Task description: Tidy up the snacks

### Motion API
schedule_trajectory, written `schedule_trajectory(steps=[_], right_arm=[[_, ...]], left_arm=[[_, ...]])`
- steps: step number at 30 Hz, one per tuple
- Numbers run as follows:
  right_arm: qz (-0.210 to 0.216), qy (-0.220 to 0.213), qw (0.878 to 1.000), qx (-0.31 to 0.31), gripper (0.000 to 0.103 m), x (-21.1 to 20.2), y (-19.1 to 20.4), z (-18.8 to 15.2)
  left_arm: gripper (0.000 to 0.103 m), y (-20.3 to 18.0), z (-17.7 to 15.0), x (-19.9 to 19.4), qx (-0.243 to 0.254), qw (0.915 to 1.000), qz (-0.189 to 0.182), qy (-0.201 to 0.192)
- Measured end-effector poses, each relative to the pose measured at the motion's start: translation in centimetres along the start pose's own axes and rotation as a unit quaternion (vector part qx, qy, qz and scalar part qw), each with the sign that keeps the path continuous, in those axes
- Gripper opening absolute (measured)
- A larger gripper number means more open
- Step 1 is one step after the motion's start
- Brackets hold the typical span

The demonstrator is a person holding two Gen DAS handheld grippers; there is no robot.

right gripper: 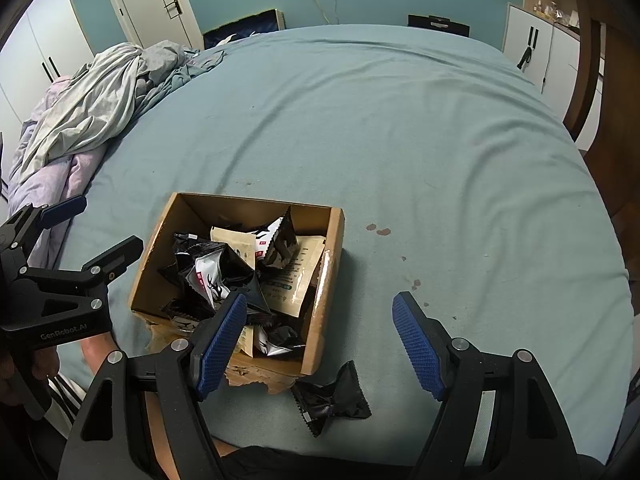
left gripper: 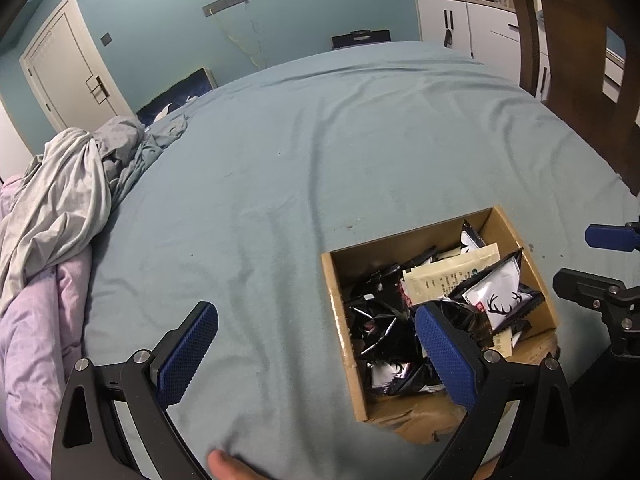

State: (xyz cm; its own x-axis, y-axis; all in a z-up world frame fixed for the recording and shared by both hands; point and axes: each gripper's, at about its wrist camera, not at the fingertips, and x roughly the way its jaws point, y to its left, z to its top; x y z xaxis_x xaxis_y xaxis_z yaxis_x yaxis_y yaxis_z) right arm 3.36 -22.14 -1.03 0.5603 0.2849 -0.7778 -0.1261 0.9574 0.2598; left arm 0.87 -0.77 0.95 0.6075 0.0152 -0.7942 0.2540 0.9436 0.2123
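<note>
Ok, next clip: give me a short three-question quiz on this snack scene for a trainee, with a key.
1. True or false: every snack packet is inside the cardboard box.
2. Multiple choice: what do the right gripper and the left gripper hold? A) one packet each B) nothing, both stand open C) the box between them.
3. Short answer: where does the black packet lie relative to the box?

Key
1. False: one black packet lies on the blue-green sheet outside the box.
2. B.
3. On the sheet just outside the box's near torn corner, on the side towards the right gripper.
</note>
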Motion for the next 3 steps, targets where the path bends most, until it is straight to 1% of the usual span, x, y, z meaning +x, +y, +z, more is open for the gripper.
schedule_trajectory(steps=[3], right_arm=[[0.005, -0.001, 1.000, 0.002, 0.075, 0.01, -0.15, 0.12]], left_arm=[[0.101, -0.16, -0.04, 0.06, 0.001, 1.0000, 0.001, 0.000]])
